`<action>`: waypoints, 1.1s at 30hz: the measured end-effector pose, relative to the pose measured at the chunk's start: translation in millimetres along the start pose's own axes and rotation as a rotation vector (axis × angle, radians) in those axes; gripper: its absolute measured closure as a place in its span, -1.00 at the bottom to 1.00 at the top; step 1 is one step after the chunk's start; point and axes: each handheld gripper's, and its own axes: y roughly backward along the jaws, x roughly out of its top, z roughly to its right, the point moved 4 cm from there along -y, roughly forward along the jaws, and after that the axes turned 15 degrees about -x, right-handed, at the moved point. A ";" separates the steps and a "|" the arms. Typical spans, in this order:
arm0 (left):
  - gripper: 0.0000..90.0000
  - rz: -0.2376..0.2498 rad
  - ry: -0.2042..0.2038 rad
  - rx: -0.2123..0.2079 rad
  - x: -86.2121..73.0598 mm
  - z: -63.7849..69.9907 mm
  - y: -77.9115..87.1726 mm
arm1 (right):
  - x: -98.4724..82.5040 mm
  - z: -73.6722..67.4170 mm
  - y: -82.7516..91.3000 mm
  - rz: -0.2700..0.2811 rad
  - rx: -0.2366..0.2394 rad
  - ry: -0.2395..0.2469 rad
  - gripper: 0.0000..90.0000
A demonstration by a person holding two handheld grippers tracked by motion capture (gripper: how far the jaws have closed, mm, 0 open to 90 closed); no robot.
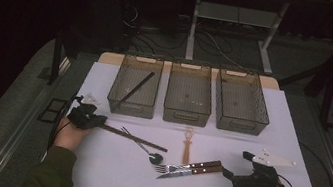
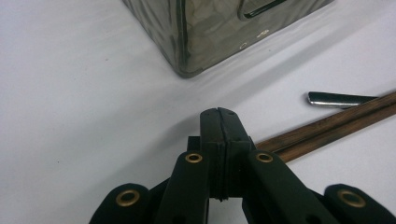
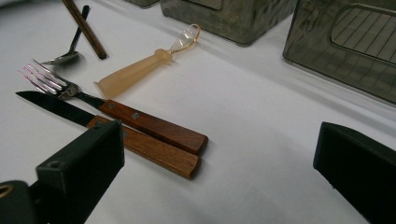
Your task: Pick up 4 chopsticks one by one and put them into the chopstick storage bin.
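I found nothing to read anywhere: no words, labels, brand marks or numbers showed on the three bins (image 1: 189, 94), on the wooden-handled knife (image 3: 140, 142) and fork (image 3: 116, 112), or on the chopsticks (image 2: 327, 126). The white bench (image 1: 278, 141) was plain too, and my hand-held gripper (image 2: 219, 121) bore no lettering that I could make out.

Dark brown chopstick (image 1: 132, 137); reddish-brown wooden handles on fork (image 3: 116, 111), knife (image 3: 121, 135); translucent amber spoon (image 3: 140, 67); white table (image 1: 246, 151); smoky-grey bins (image 1: 189, 94).
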 end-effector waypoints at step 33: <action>1.00 -0.047 0.012 -0.050 -12.0 15.3 8.5 | 0.0 0.2 0.1 -0.002 0.001 -0.003 -0.97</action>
